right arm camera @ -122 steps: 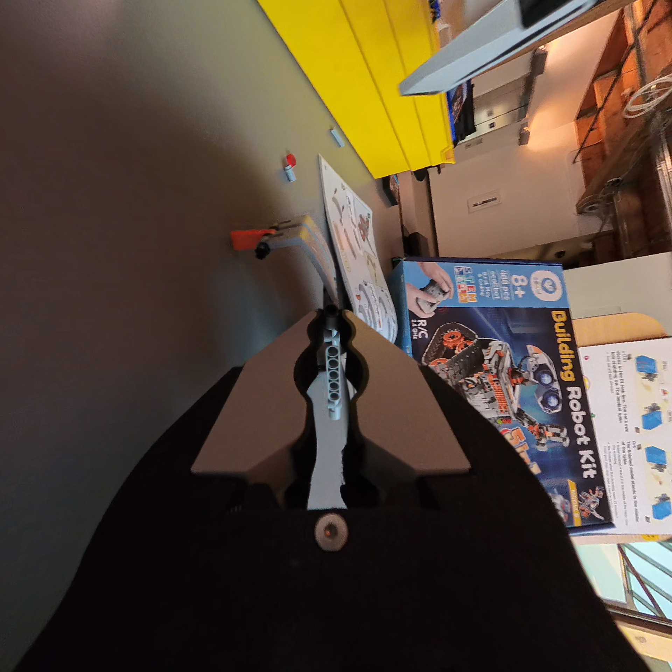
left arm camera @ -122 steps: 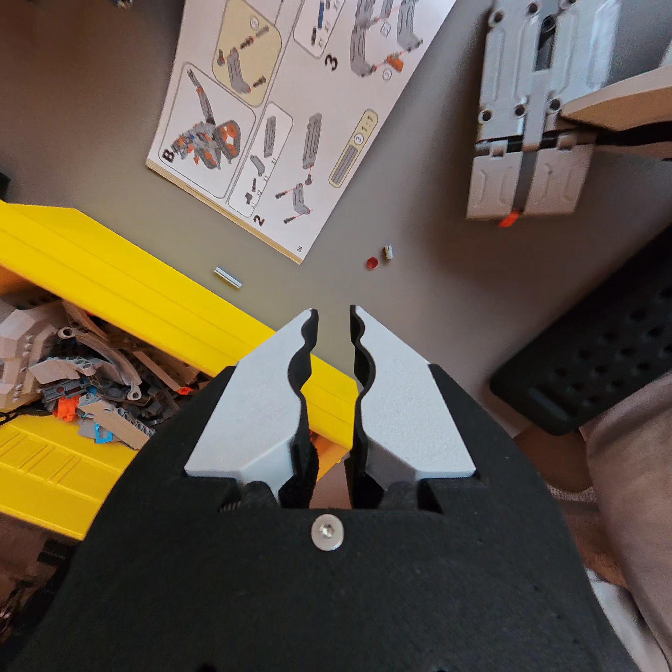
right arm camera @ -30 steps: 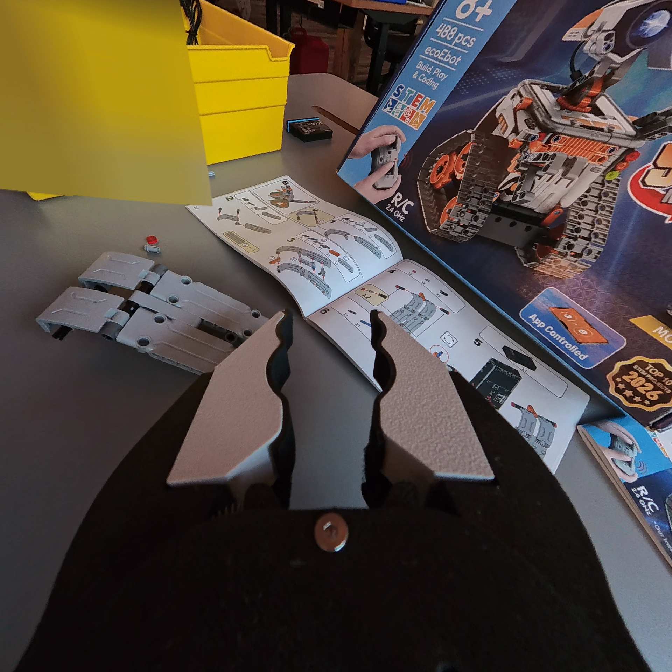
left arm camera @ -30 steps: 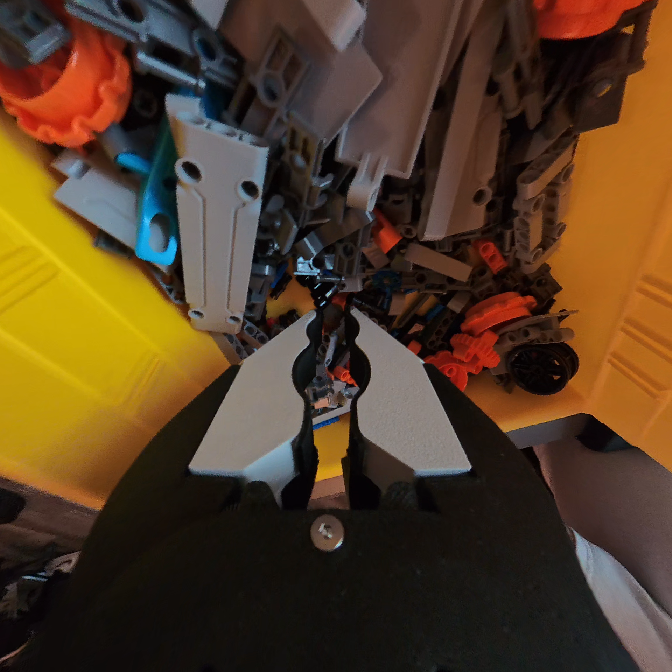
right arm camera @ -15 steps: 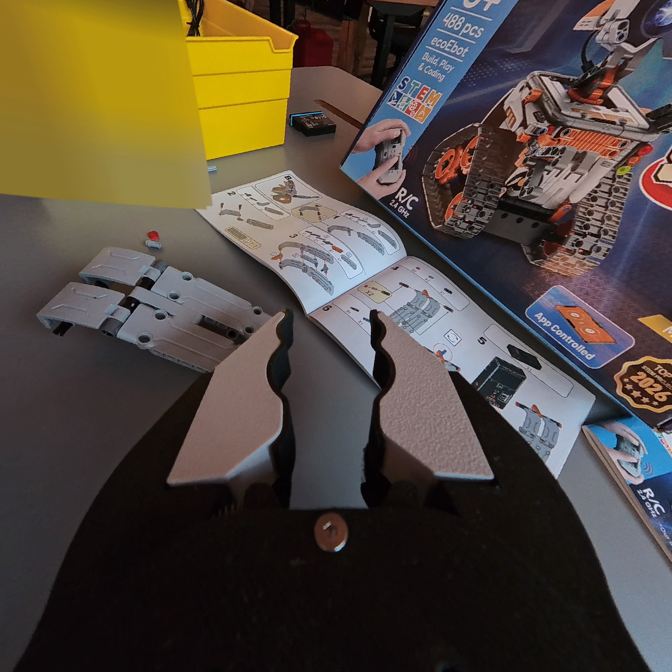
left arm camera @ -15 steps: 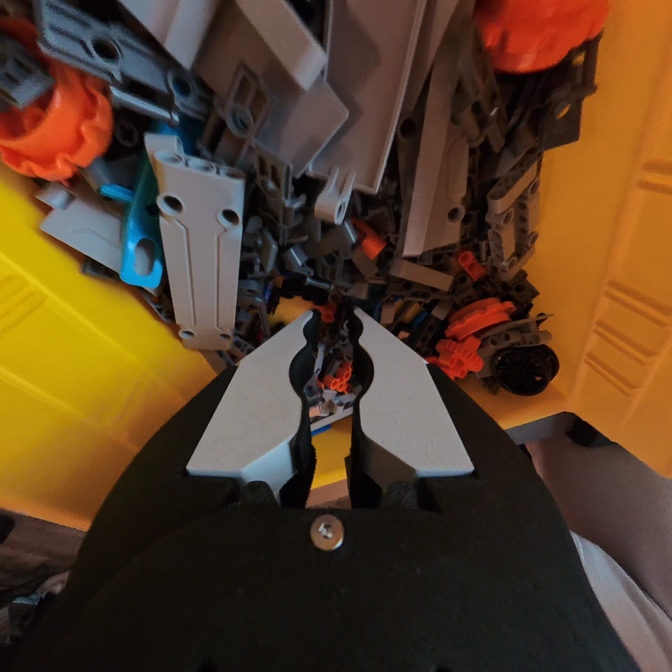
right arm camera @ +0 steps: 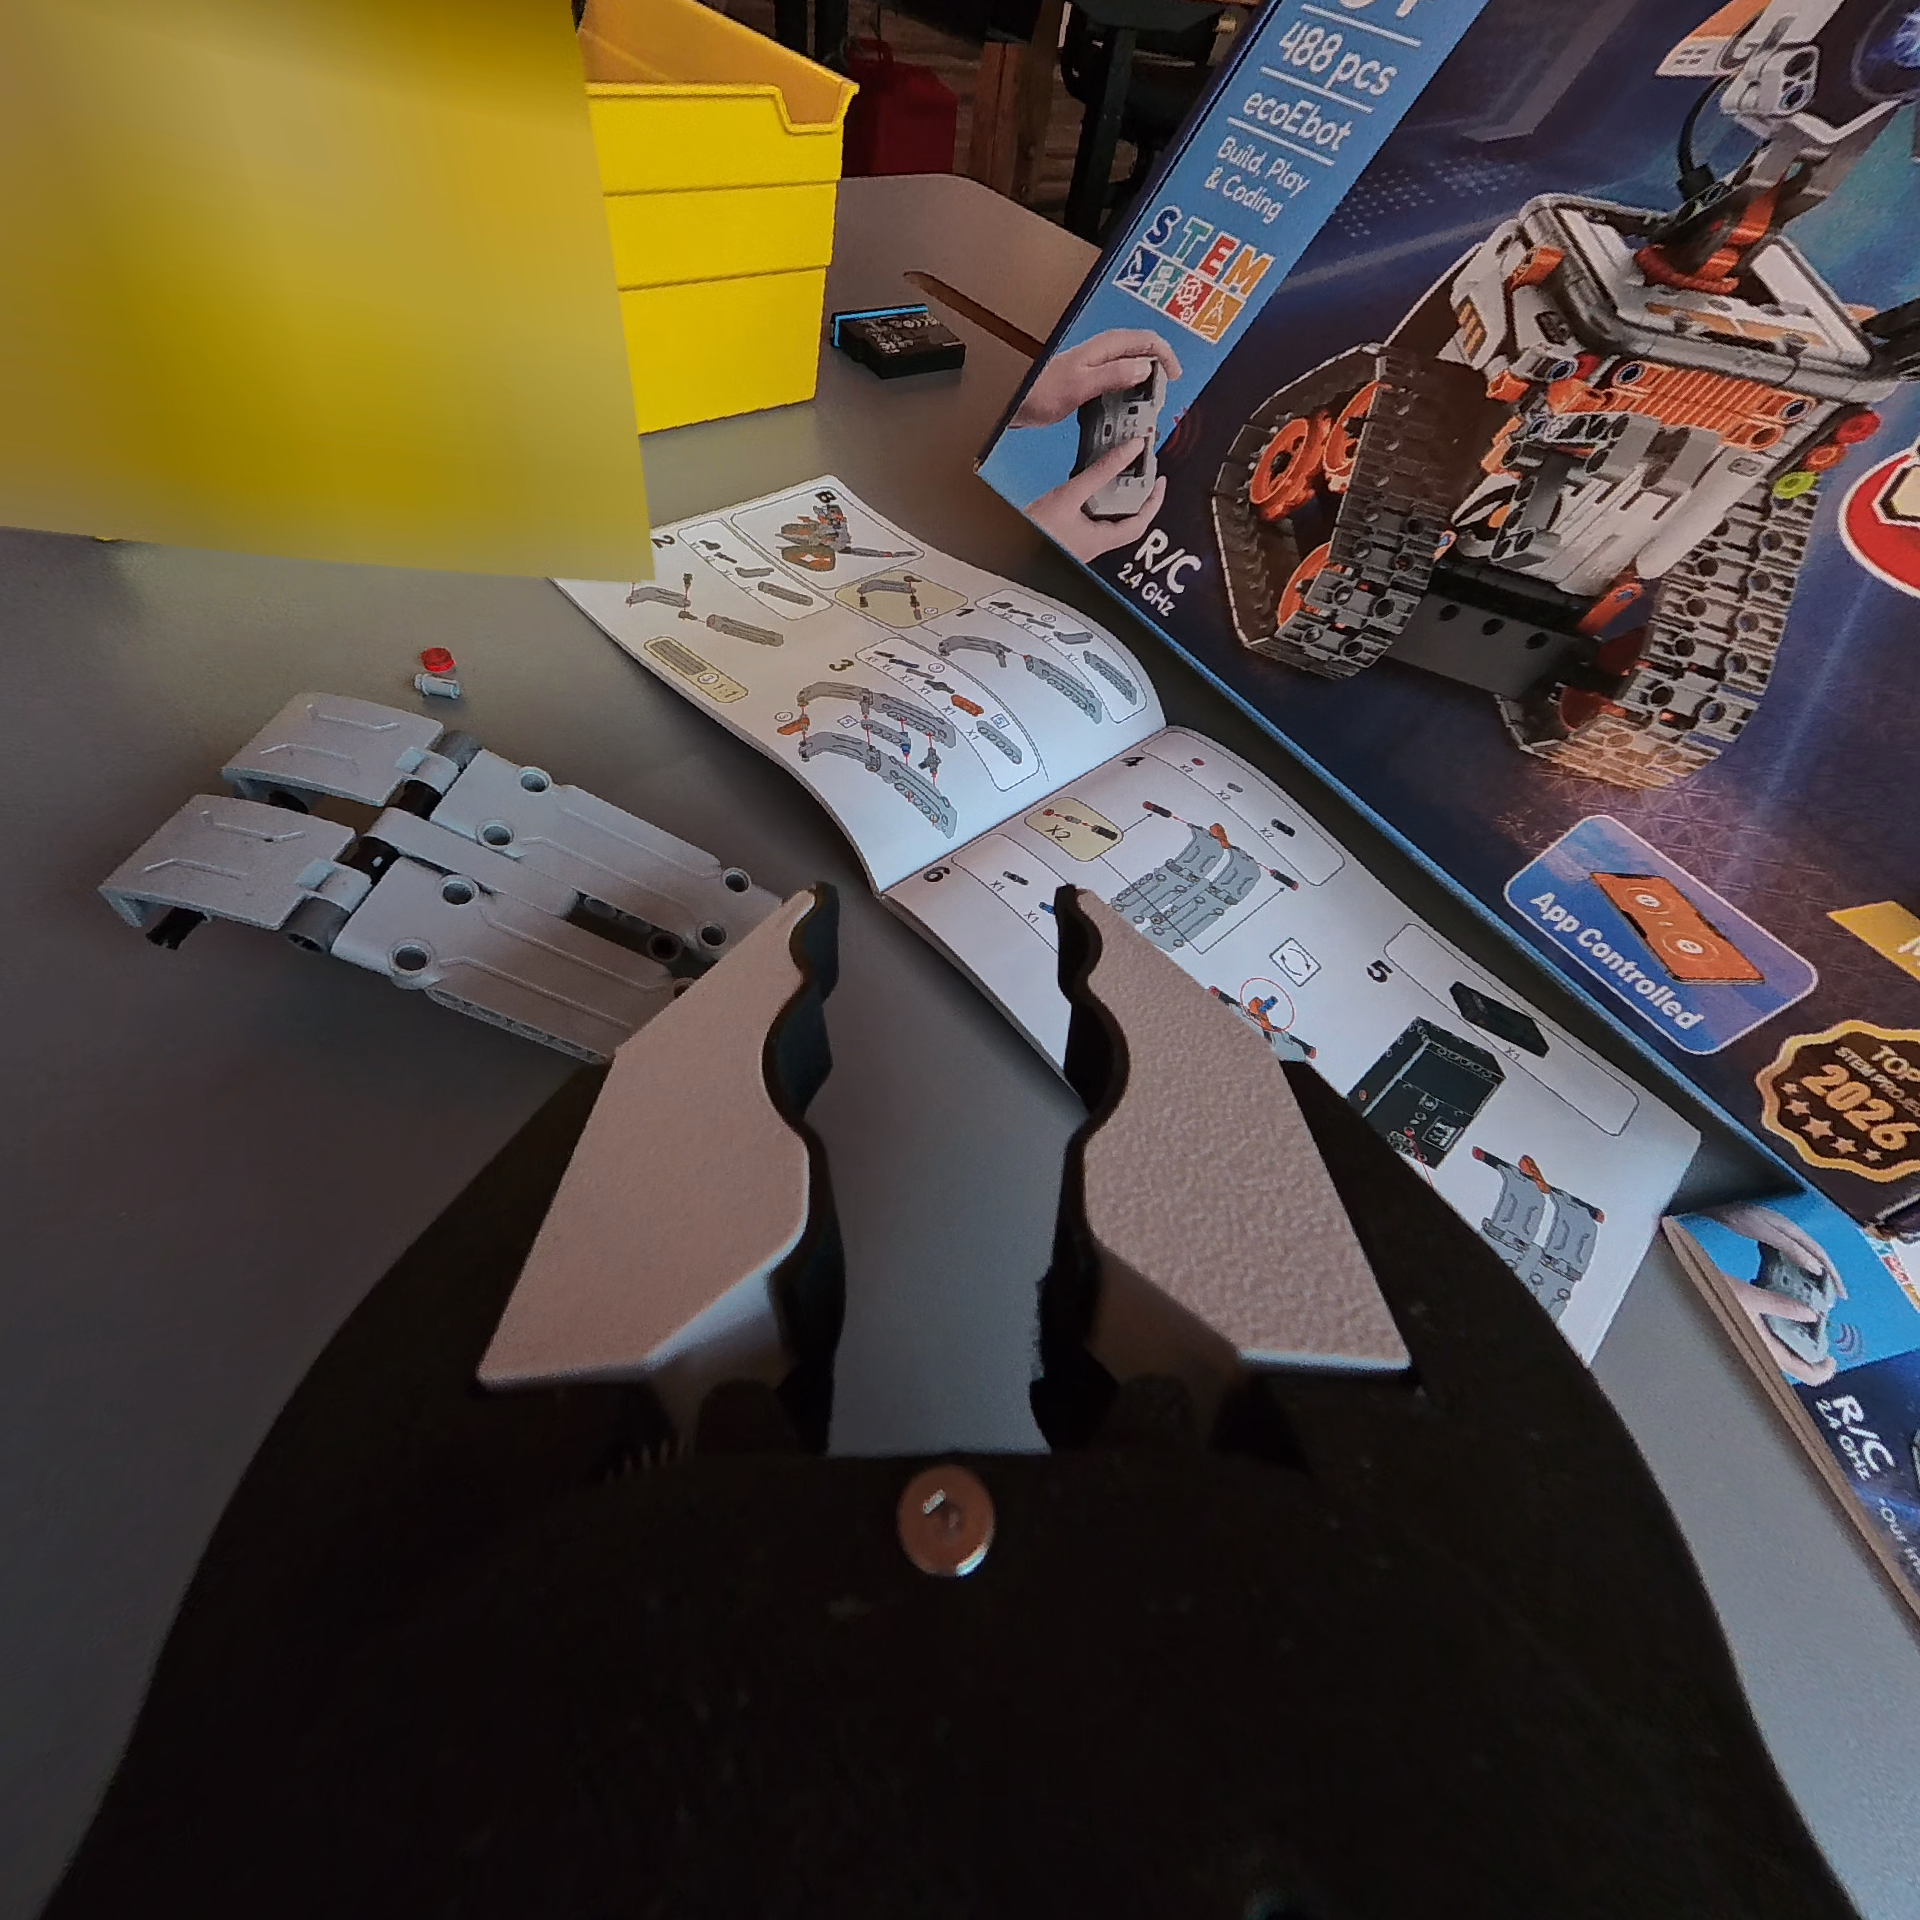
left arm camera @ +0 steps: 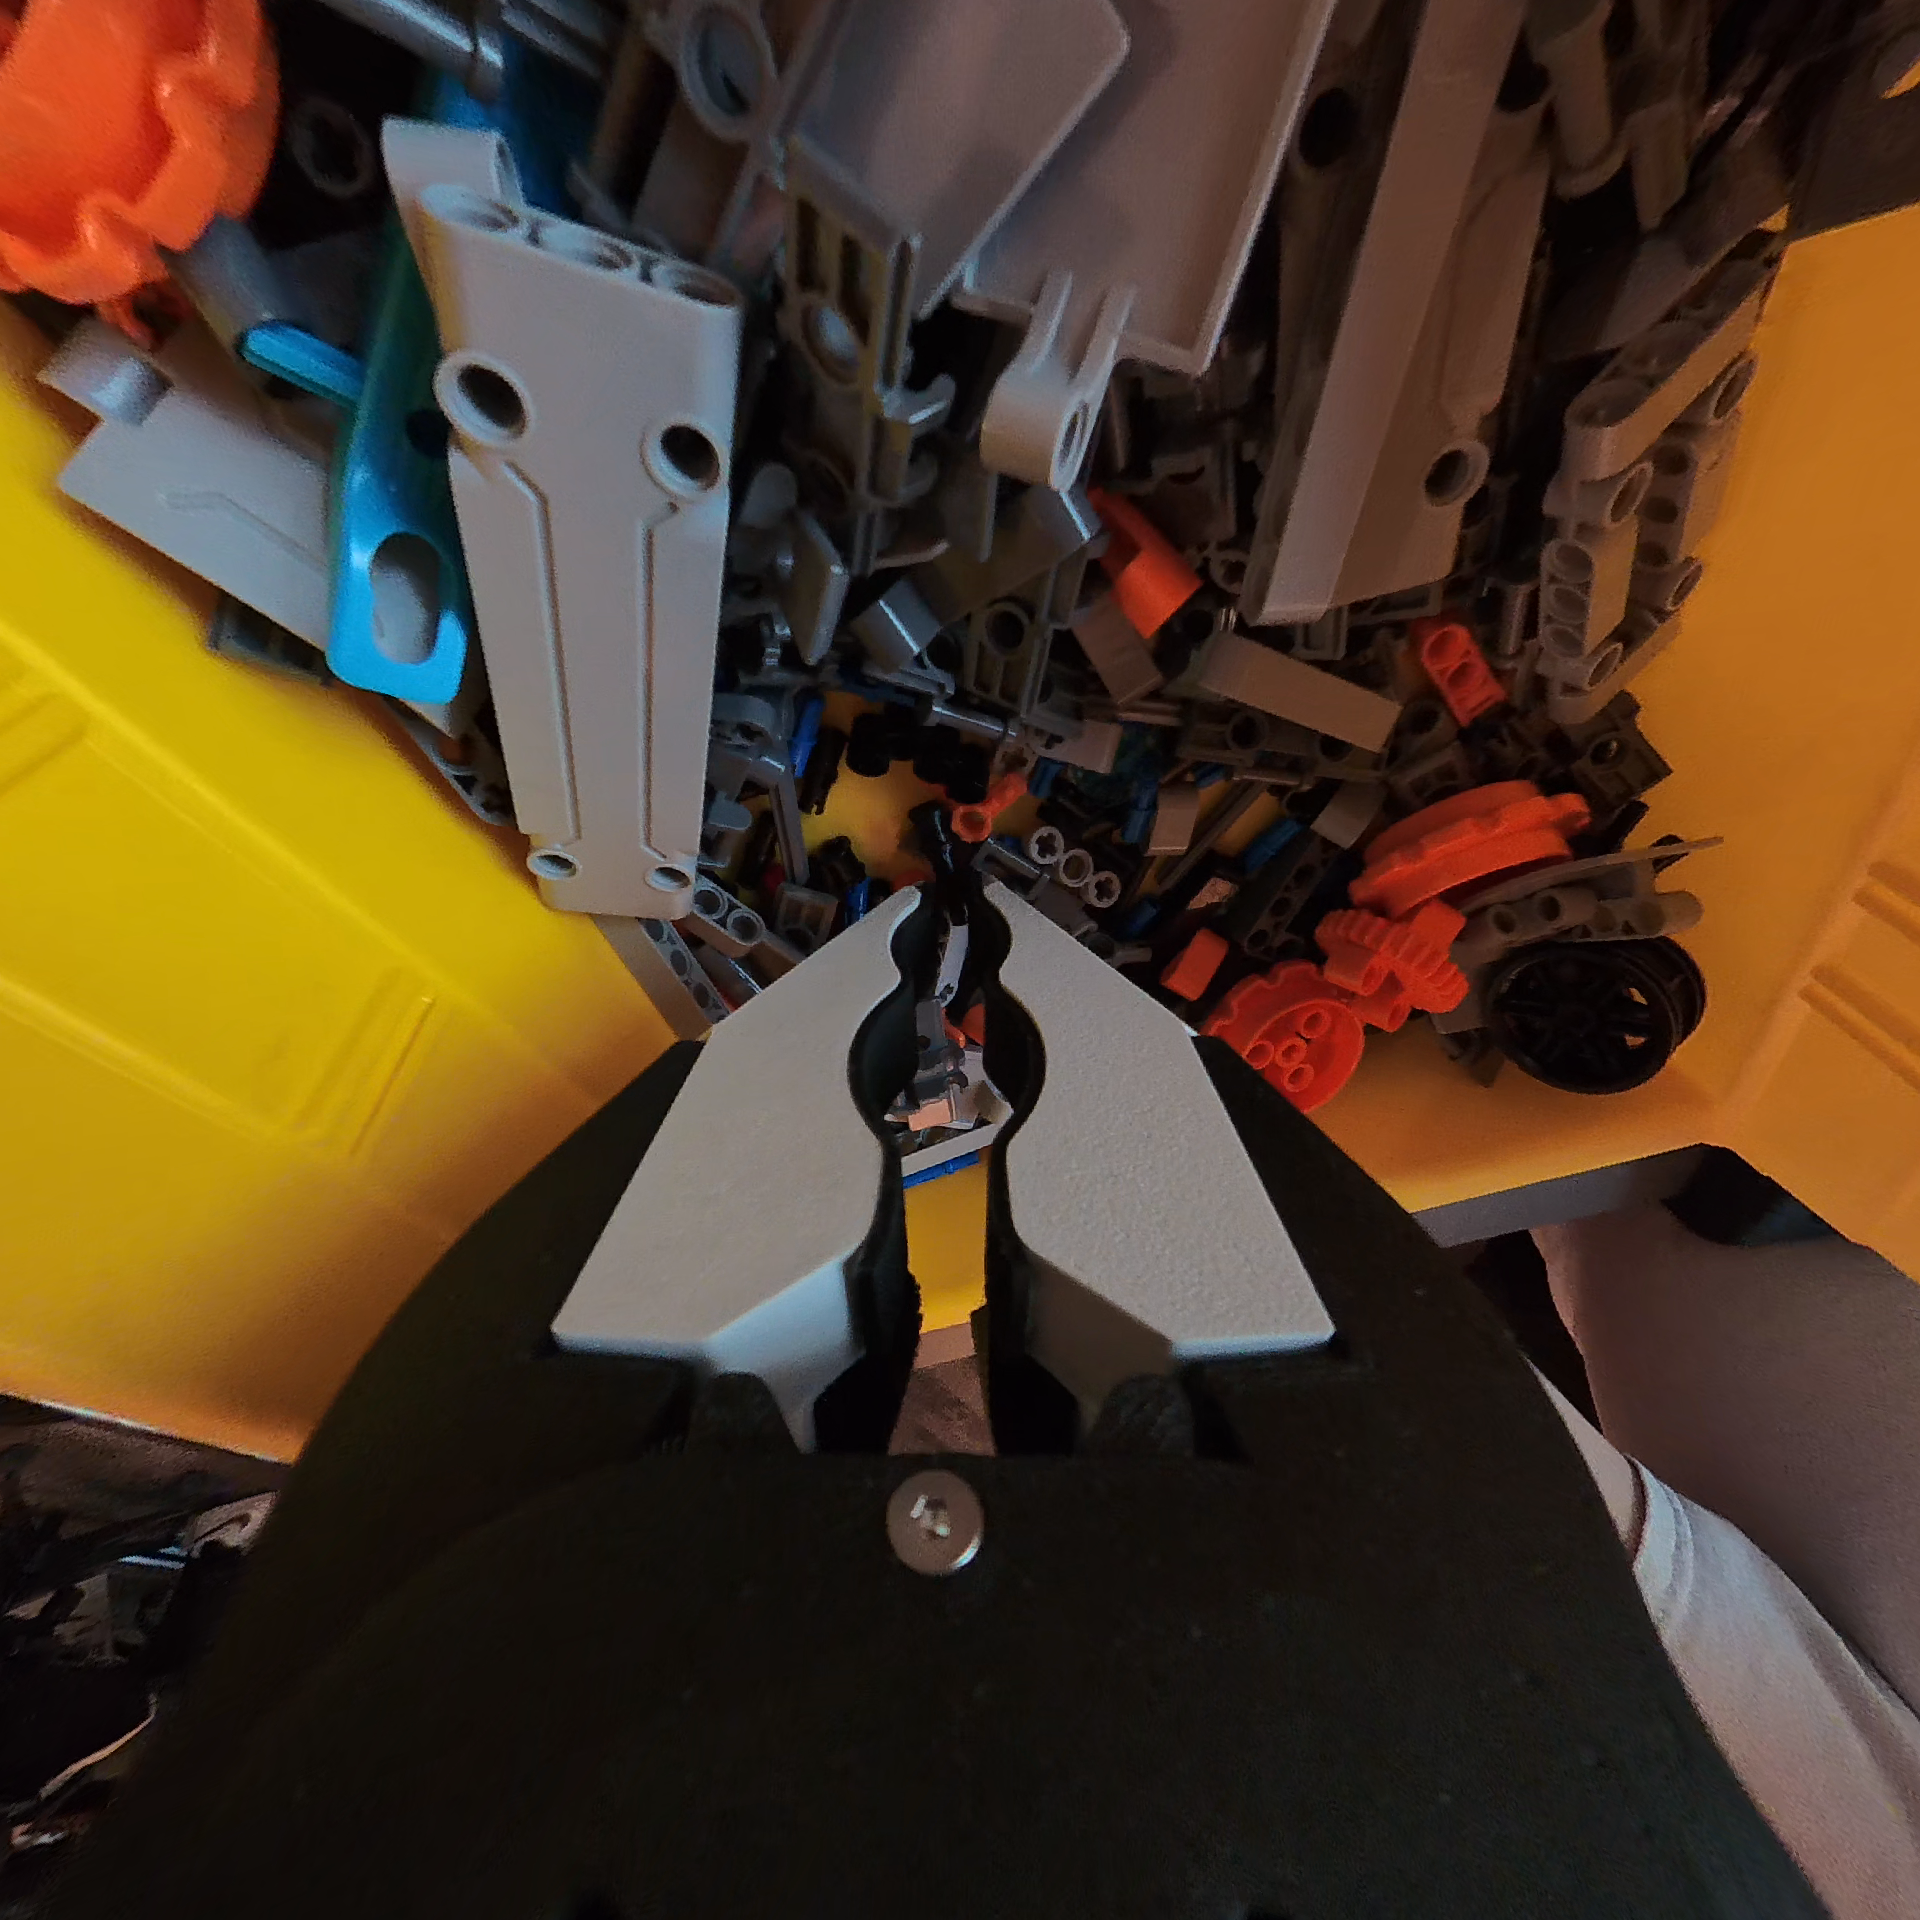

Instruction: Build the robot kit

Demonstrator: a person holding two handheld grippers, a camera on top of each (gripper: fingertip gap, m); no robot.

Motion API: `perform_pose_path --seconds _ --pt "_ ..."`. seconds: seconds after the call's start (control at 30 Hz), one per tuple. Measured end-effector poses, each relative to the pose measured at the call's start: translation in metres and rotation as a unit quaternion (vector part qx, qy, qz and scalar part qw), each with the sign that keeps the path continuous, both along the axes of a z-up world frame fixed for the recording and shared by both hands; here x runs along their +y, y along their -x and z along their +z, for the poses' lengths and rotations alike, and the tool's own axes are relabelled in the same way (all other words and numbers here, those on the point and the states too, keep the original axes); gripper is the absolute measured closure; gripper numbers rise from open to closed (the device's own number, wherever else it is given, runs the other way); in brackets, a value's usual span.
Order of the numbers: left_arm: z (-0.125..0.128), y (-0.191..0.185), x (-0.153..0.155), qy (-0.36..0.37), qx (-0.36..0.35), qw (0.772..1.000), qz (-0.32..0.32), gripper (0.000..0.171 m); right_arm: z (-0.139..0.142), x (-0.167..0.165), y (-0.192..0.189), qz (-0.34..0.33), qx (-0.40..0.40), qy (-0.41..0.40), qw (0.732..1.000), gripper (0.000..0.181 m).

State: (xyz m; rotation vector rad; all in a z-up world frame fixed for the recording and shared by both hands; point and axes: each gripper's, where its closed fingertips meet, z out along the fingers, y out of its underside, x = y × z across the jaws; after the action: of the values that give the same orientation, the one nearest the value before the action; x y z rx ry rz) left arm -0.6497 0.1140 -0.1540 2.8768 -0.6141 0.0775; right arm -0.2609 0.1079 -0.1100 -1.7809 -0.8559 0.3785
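My left gripper (left arm camera: 953, 902) is down inside a yellow bin (left arm camera: 208, 935), over a pile of loose grey, black and orange building parts. Its jaws are nearly closed at the tips and pinch a small black pin (left arm camera: 945, 847) that sticks out forward. A long light-grey panel (left arm camera: 582, 582) lies just to the left. My right gripper (right arm camera: 940, 904) is open and empty, low over the grey table (right arm camera: 208, 1195). A grey hinged assembly (right arm camera: 447, 862) lies just left of its left fingertip. An open instruction booklet (right arm camera: 935, 727) lies ahead and to the right.
In the bin, orange gears (left arm camera: 1288, 1039) and a black wheel (left arm camera: 1590, 1008) lie right of the left gripper. On the table are a red stud (right arm camera: 436, 658), a small grey pin (right arm camera: 438, 684), a kit box (right arm camera: 1507, 468), a black device (right arm camera: 899, 338) and another yellow bin (right arm camera: 717, 239). The right gripper is farther from the black wheel (left arm camera: 1590, 1008), some 30 centimetres, than the left, some 12 centimetres.
My left gripper went from above the table into the bin and closed on the black pin. My right gripper let go of the grey assembly, which now lies on the table, and stays open.
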Motion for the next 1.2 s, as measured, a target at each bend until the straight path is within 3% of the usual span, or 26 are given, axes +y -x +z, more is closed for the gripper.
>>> perform_pose_path --seconds 1.2 --pt "0.001 0.004 -0.008 0.017 0.004 1.0 0.023 0.169 -0.001 -0.01 -0.003 0.015 -0.03 -0.002 0.999 0.142"
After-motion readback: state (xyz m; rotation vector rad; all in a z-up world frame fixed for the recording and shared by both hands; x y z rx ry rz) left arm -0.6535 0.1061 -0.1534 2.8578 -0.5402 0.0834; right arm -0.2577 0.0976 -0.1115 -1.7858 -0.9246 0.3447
